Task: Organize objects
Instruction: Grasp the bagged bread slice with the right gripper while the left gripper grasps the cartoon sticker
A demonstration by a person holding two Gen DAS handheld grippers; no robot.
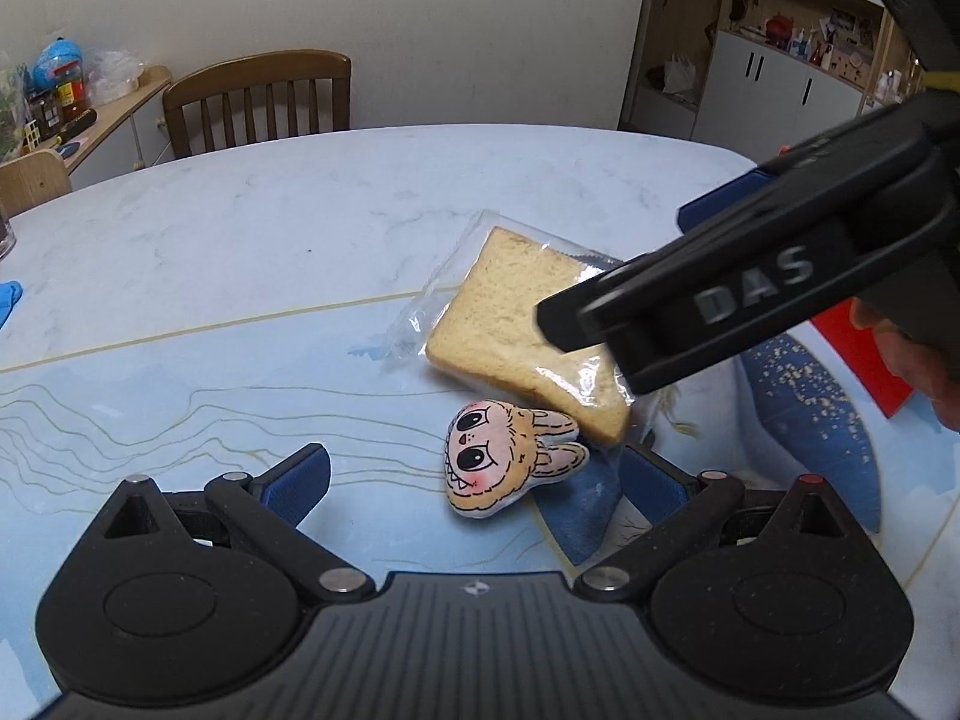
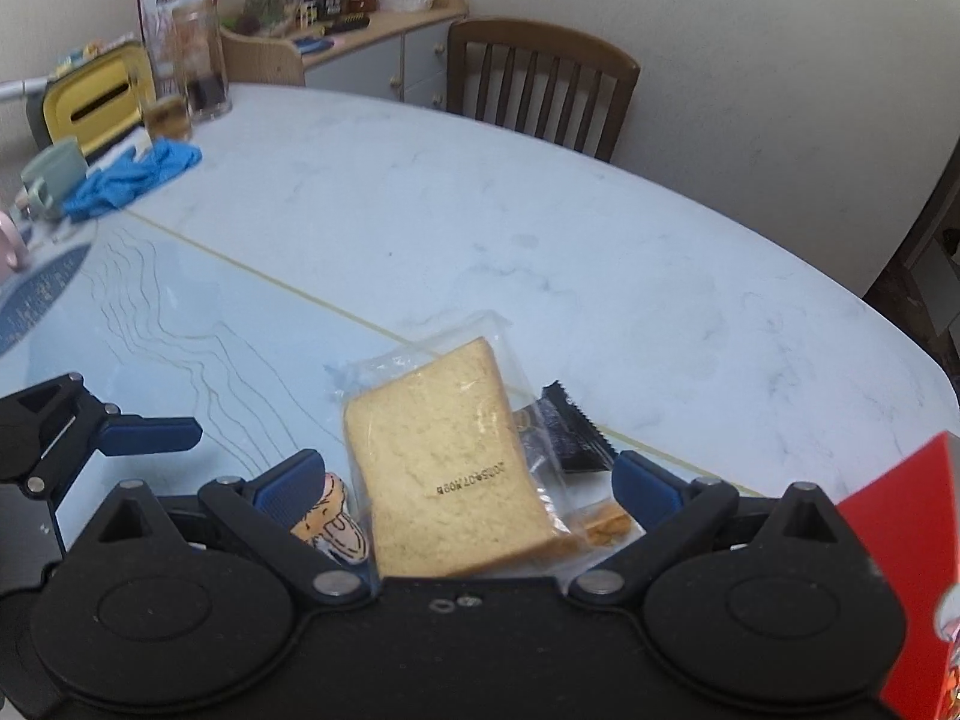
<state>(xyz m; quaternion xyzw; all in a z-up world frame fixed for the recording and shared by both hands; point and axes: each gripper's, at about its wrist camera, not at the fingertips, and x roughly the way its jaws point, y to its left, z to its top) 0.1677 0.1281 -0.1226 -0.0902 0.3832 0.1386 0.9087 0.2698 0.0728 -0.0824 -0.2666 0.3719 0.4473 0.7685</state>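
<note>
The left tongs are standing wide open just above the surface, gripping nothing, with the rabbit-face plush toy lying between the blue pads and slightly ahead of them. The toy is lying flat, its face turned up, its ears pointing toward the bagged slice of bread, which is sitting just beyond it and appears to be overlapping the ear tips. The bread is in a clear plastic wrapper whose loose end is trailing toward the far side.

The right tongs are also spread wide, holding nothing. They are hovering over the bread, which is lying between the two fingers without either pad touching it, as far as can be told. A printed date code is showing on the wrapper. Beside the bread a black sachet with a serrated edge is resting on the surface, and a small orange-brown snack piece is lying near the right-hand pad. The toy is peeking out behind the left-hand pad. A red box is standing at the right edge.
</note>
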